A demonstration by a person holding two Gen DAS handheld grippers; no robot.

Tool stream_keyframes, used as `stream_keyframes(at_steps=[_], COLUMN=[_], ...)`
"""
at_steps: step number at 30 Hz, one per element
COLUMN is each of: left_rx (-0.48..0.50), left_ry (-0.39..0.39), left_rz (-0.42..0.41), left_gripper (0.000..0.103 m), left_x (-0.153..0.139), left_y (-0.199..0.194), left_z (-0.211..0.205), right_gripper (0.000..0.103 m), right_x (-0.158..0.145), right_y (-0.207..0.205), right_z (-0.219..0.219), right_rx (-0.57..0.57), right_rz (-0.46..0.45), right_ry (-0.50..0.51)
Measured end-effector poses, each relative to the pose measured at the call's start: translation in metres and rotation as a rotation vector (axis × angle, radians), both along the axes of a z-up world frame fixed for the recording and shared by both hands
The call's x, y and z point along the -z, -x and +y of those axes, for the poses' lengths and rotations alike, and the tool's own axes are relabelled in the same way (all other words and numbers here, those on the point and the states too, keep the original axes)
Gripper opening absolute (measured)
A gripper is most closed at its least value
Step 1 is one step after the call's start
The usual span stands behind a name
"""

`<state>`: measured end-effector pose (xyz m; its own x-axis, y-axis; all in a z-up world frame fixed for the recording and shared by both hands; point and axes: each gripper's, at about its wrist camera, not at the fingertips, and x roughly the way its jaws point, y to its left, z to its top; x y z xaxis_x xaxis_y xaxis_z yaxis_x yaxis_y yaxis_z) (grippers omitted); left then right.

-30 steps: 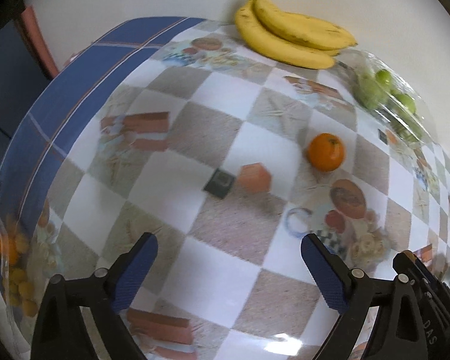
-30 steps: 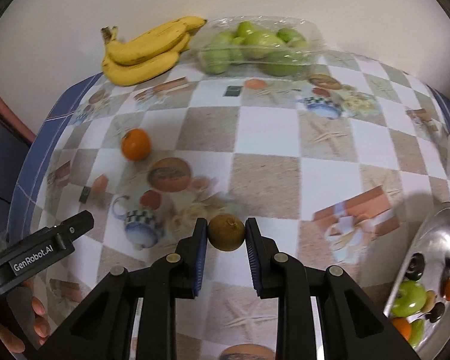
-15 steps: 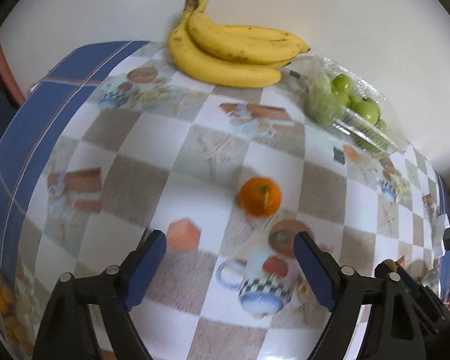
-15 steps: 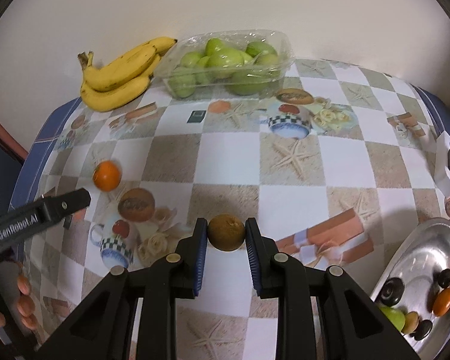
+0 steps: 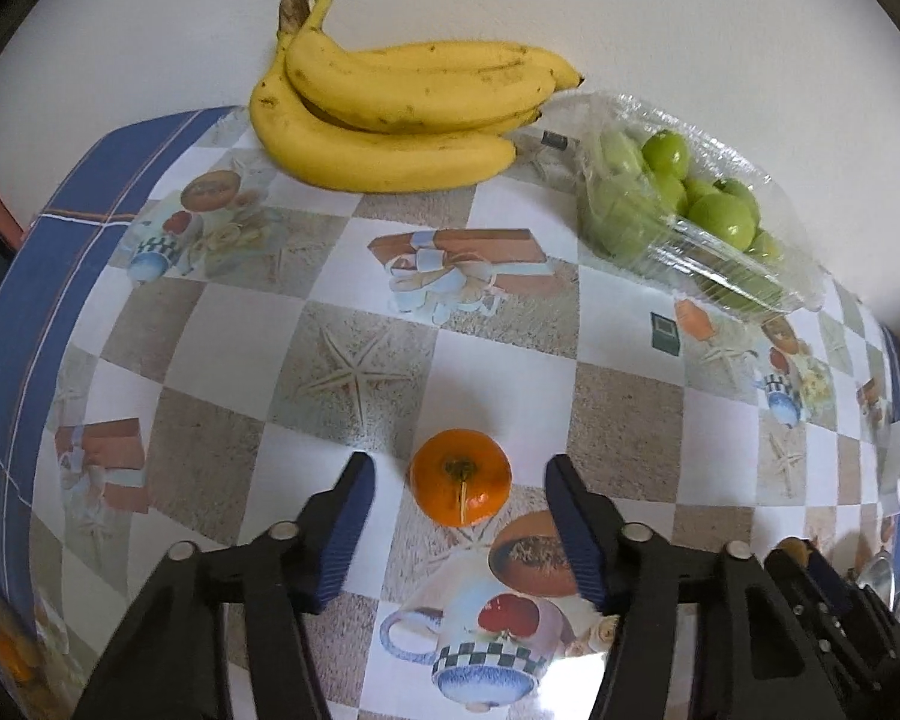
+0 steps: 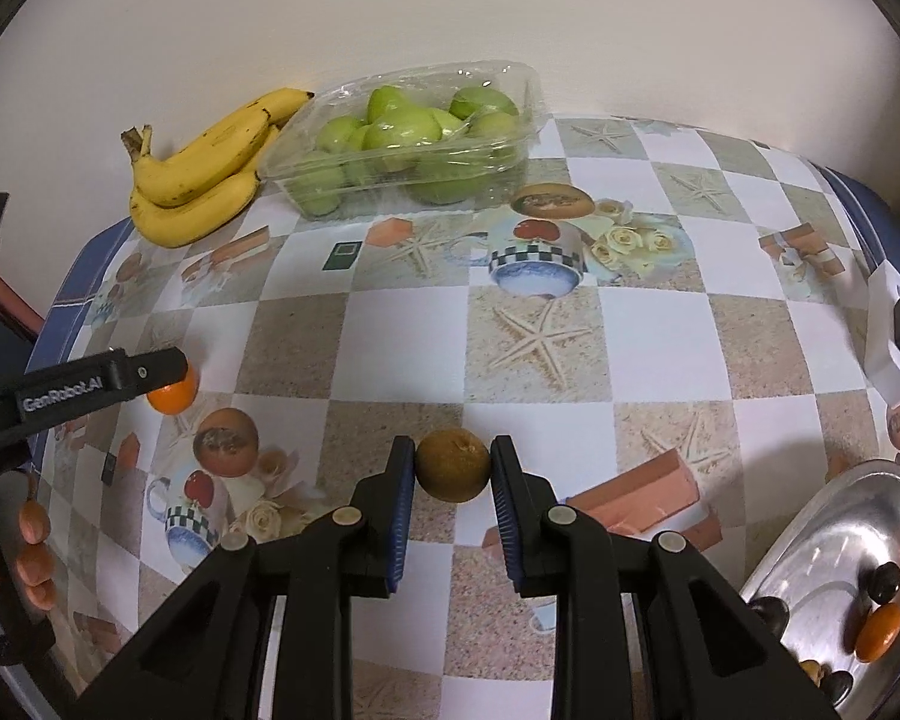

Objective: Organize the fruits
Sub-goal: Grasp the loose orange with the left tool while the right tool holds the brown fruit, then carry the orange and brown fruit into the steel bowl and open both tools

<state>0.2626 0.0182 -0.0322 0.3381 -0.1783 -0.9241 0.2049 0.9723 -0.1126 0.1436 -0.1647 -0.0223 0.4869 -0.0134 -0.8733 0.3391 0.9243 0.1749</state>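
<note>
The left gripper has swung over the orange on the table, its jaws closing but not yet touching, while the right gripper clamps the brown fruit, so both look headed for the metal tray.

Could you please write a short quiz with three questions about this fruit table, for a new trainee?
1. True or false: the right tool holds a round brown fruit.
2. Which lies between the open fingers of the left tool? A) the small round orange fruit B) the yellow banana bunch C) a green fruit
3. What holds the green fruits?

Key: 1. true; 2. A, with the jaws closing, not yet touching; 3. the clear plastic tray.
</note>
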Motion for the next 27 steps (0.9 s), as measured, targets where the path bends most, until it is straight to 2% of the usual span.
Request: stream_keyframes(at_steps=[4,6,15,27], left_rx=[0.001,-0.002,-0.009,-0.064], left_ry=[-0.005,-0.007,-0.026,-0.051], left_rz=[0.014,0.017,0.005,0.032], left_gripper=[0.051,0.04,0.039,0.039], left_x=[0.005,0.007,-0.001,-0.026], left_y=[-0.003,-0.005,0.0,0.047], left_z=[-0.001,-0.002,-0.001,0.012], right_gripper=[0.026,0.026,0.026,0.026], right_x=[0.0,0.0,-0.006,-0.036], right_y=[0.001,0.001,0.004,0.033], right_z=[-0.003,-0.004,-0.005,0.003], right_rx=[0.006,0.007,0.009,0.008], right_rz=[0.0,-0.002,-0.011,-0.008], right_ry=[-0.003,-0.003,-0.008,-0.007])
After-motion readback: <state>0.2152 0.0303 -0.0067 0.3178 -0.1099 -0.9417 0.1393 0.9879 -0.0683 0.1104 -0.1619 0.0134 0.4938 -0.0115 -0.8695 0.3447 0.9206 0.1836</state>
